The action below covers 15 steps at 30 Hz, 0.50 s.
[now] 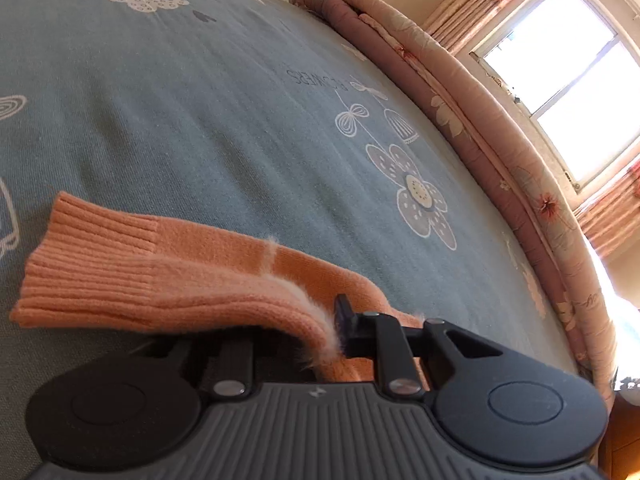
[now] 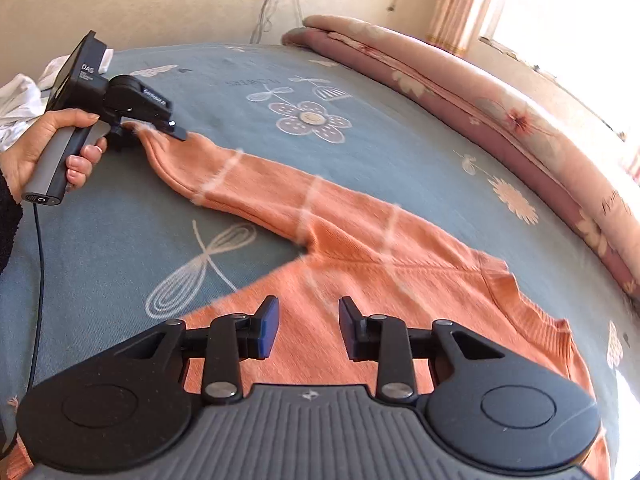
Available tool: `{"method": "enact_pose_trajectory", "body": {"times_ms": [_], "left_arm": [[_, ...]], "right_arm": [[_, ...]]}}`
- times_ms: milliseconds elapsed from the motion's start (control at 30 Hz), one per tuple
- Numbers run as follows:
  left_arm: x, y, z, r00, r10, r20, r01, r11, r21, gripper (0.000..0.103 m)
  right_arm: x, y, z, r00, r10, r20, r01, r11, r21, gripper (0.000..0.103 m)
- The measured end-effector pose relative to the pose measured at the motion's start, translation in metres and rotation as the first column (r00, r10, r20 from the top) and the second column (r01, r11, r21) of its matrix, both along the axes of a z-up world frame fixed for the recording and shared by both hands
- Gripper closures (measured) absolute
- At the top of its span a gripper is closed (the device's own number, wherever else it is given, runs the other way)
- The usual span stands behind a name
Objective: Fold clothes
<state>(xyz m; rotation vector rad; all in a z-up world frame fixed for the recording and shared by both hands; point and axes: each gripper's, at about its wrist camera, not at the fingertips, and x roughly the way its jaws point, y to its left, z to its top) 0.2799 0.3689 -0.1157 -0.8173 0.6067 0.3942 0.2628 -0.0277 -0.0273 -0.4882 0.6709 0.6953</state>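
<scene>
Only sweater (image 1: 160, 272) cuff between left gripper (image 1: 320, 336) fingers

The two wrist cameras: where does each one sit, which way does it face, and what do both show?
Left wrist: on the left tongs, low over the bed, facing the window; shut on the orange sweater cuff.
Right wrist: on the right tongs, open above the sweater's body, facing the wall; shows the left hand.
Shared: sweater, bed, rolled quilt.

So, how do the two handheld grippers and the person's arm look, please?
The left gripper is black, with a grey pistol handle, white "DAS" lettering and a black cable. The right gripper has black linkage fingers, blue pads and a ribbed grey body. The sleeve is dark and fuzzy.
</scene>
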Motion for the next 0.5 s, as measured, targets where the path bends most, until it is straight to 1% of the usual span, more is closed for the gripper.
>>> {"method": "enact_pose_trajectory", "body": {"times_ms": [33, 67, 100, 200, 333, 367, 500], "left_arm": [[0.001, 0.002, 0.000, 1.000, -0.004, 0.010, 0.004, 1.000, -0.006, 0.092], [0.002, 0.005, 0.000, 1.000, -0.007, 0.019, 0.007, 1.000, -0.010, 0.096], [0.005, 0.008, 0.001, 1.000, -0.010, 0.028, 0.010, 1.000, -0.007, 0.097], [0.015, 0.019, 0.005, 0.998, -0.033, 0.058, 0.033, 0.999, 0.000, 0.097], [0.028, 0.026, 0.015, 0.993, -0.052, 0.109, 0.048, 0.998, 0.038, 0.097], [0.029, 0.025, 0.019, 0.990, -0.055, 0.130, 0.048, 0.997, 0.056, 0.097], [0.024, 0.011, 0.049, 0.962, -0.096, 0.255, 0.046, 0.980, 0.196, 0.097]], "right_arm": [[-0.002, -0.013, -0.002, 0.999, -0.038, -0.016, 0.039, 0.999, 0.015, 0.066], [-0.004, -0.025, -0.005, 0.997, -0.076, -0.031, 0.077, 0.997, 0.028, 0.066], [-0.007, -0.032, -0.008, 0.995, -0.094, -0.043, 0.096, 0.995, 0.038, 0.066], [-0.014, -0.055, -0.018, 0.986, -0.148, -0.078, 0.154, 0.986, 0.064, 0.066], [-0.020, -0.061, -0.028, 0.983, -0.159, -0.088, 0.165, 0.985, 0.059, 0.066], [-0.020, -0.063, -0.029, 0.982, -0.162, -0.092, 0.168, 0.984, 0.059, 0.066], [-0.017, -0.067, -0.029, 0.977, -0.184, -0.104, 0.193, 0.978, 0.085, 0.066]]}}
